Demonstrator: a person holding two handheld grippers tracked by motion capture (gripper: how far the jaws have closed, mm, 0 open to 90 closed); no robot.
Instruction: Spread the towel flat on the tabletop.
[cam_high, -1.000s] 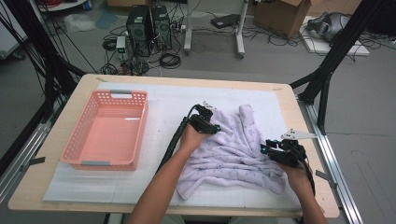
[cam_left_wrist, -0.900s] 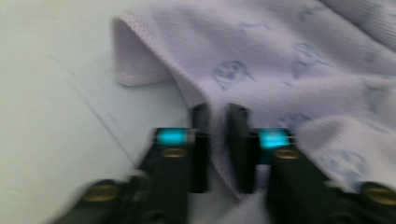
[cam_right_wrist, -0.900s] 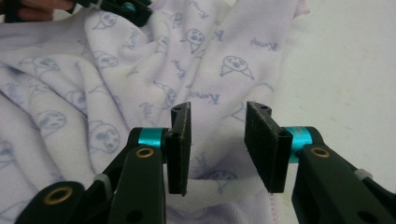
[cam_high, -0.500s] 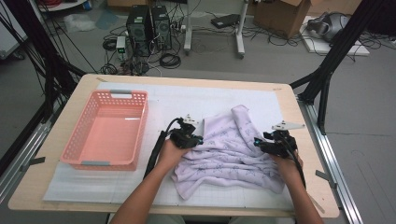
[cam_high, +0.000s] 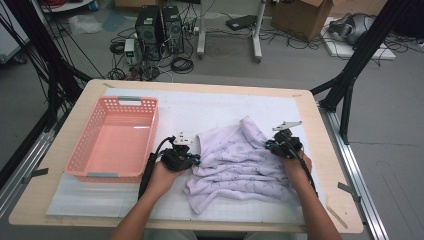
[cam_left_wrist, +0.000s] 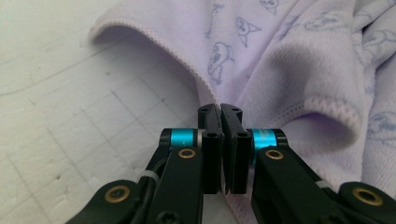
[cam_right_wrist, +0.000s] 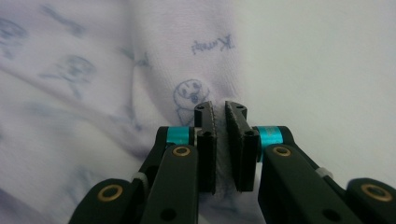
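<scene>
A lavender cloth (cam_high: 235, 162) printed with small cartoon figures lies rumpled on the white mat (cam_high: 210, 110). My left gripper (cam_high: 195, 159) sits at the cloth's left edge. In the left gripper view its jaws (cam_left_wrist: 219, 112) are pressed together with the cloth's hem (cam_left_wrist: 327, 109) pinched between them. My right gripper (cam_high: 268, 146) is at the cloth's right edge. Its jaws (cam_right_wrist: 219, 109) have just been closing, and a fold of the cloth (cam_right_wrist: 187, 56) is caught in the narrow gap between the pads.
A pink plastic basket (cam_high: 82, 150) stands on the left of the table, close to my left hand. The wooden table edge (cam_high: 330, 165) runs just right of my right hand. Black frame legs, computers and cables stand on the floor behind.
My left hand moved left and toward me, from the cloth's upper middle to its left edge. My right hand shifted up and left onto the right edge. Both pairs of jaws closed.
</scene>
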